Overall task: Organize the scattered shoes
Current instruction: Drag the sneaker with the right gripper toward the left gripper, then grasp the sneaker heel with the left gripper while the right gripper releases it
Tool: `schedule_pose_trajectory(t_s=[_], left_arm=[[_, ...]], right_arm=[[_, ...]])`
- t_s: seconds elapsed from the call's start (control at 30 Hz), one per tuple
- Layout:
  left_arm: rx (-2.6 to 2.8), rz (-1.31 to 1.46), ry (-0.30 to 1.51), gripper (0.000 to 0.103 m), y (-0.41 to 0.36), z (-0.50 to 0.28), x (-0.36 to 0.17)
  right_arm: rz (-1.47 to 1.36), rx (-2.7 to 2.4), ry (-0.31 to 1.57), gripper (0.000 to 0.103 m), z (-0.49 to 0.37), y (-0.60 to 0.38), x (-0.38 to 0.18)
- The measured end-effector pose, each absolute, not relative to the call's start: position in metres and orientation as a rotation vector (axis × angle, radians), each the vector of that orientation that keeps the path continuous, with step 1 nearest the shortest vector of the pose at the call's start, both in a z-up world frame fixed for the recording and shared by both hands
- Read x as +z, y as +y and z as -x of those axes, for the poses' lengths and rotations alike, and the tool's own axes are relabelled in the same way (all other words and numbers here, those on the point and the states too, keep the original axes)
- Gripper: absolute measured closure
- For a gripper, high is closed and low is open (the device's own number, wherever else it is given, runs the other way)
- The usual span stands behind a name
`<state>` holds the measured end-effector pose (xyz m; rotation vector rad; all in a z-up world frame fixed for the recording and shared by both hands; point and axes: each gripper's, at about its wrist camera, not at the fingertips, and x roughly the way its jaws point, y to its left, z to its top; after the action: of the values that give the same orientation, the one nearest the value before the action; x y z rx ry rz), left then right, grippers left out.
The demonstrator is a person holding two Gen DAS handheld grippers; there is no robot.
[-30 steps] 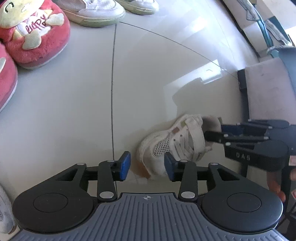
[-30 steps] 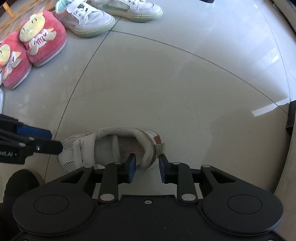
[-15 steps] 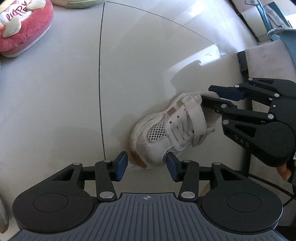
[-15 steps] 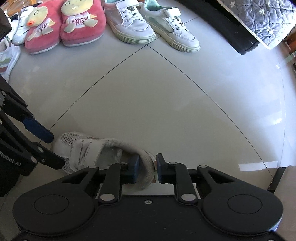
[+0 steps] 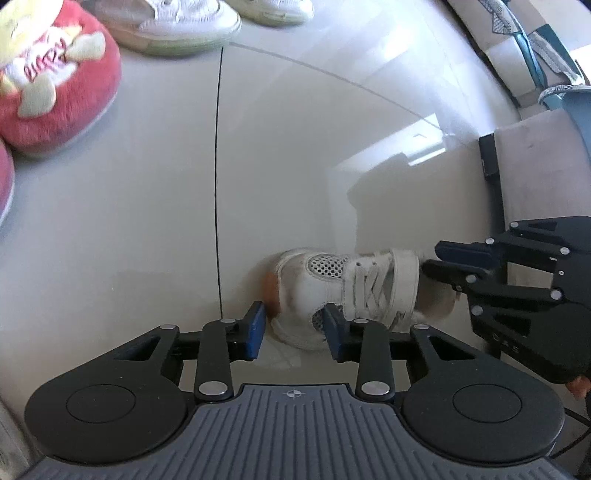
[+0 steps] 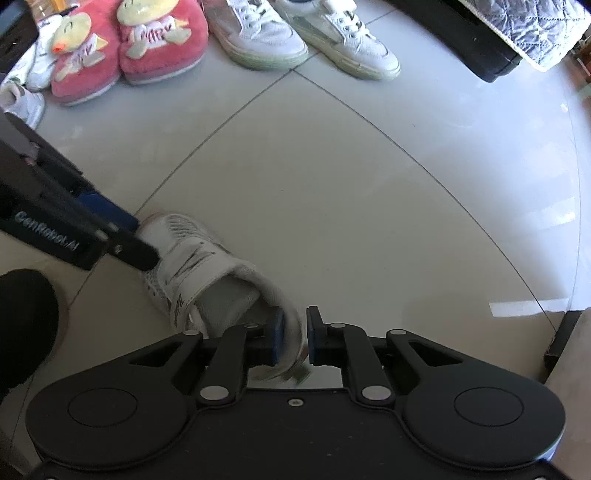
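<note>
One small white sneaker [image 6: 207, 273] with laces and a strap lies alone on the pale tiled floor [image 6: 332, 192], well apart from the other footwear, just beside a dark grout line. The right gripper [image 6: 293, 336] has its jaws clamped on the padded heel collar of this sneaker, one pad inside the opening and one outside. The left gripper [image 5: 293, 328] reaches the toe end from the opposite side; its jaws are closing with the toe between them, one pad touching the mesh side while the other stands a little off the orange-tipped toe. Along the far edge of the floor a row of footwear is lined up: two red plush slippers [image 6: 125, 48] with yellow cartoon figures on top, side by side and touching, and next to them two larger white sneakers [image 6: 303, 40] with pale green soles, also side by side. At the far left corner of the right wrist view, partly hidden, at least two more small white shoes [image 6: 26, 85] sit beside the slippers; their exact number cannot be told. A dark piece of furniture [image 6: 480, 48] with a quilted grey cover [image 6: 532, 26] stands at the far right corner.
</note>
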<state>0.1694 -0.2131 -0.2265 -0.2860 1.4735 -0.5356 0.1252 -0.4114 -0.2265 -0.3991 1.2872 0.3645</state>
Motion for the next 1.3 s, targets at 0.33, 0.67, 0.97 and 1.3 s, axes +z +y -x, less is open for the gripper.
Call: schedule_pose_trajectory(t_s=[0.33,0.67,0.97,1.3], left_arm=[[-0.523,0.318,1.475,0.067,-0.208,-0.165,-0.228],[-0.497,0.353,1.441,0.068,-0.218,-0.177,-0.231],[-0.537,0.336,1.423,0.056,-0.216,-0.169,-0.216],[-0.689,0.251,1.447,0.049,-0.228,-0.144,-0.204]], right_arm=[[0.379,0.382,1.304,0.089,-0.127,-0.413,-0.232],[0.342,0.404,1.358,0.092,-0.123,-0.408,-0.238],[0.268,0.438,1.432,0.091,-0.117,-0.404,-0.246],[0.224,0.466,1.484,0.091,-0.109,-0.396,-0.254]])
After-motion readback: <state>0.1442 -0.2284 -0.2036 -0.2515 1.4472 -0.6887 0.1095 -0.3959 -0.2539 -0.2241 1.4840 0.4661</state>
